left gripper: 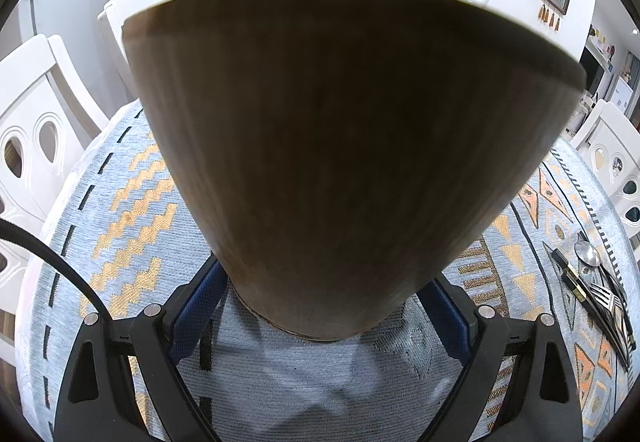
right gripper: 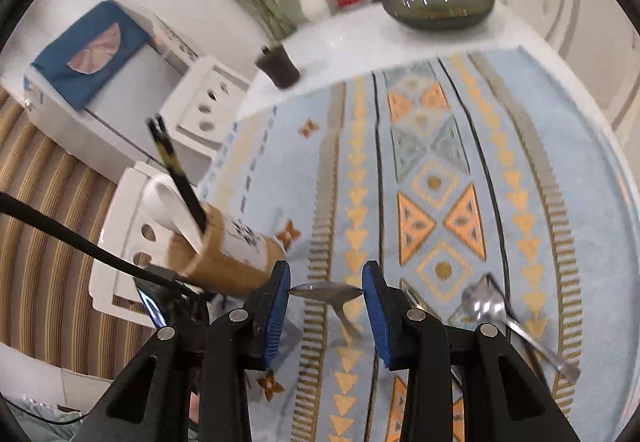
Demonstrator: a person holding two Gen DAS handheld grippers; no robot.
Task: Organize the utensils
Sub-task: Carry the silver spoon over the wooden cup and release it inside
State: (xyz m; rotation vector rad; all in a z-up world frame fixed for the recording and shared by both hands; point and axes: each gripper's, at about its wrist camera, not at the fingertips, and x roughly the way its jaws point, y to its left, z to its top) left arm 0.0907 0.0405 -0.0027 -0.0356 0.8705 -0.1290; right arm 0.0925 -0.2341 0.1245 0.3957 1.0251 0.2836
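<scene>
Both views are bright with even indoor light and bend strongly at their round black edges. In the left view a brown holder (left gripper: 352,162) fills the middle, dark, shadowed and soft from closeness, casting a faint shadow on the cloth (left gripper: 132,226). The right view is smeared by motion; a bowl (right gripper: 440,4) shows small glints.

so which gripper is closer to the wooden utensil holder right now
Left. The left gripper is clamped around the base of the wooden utensil holder. The right gripper is off to the holder's side, pinching a metal spoon above the tablecloth.
</scene>
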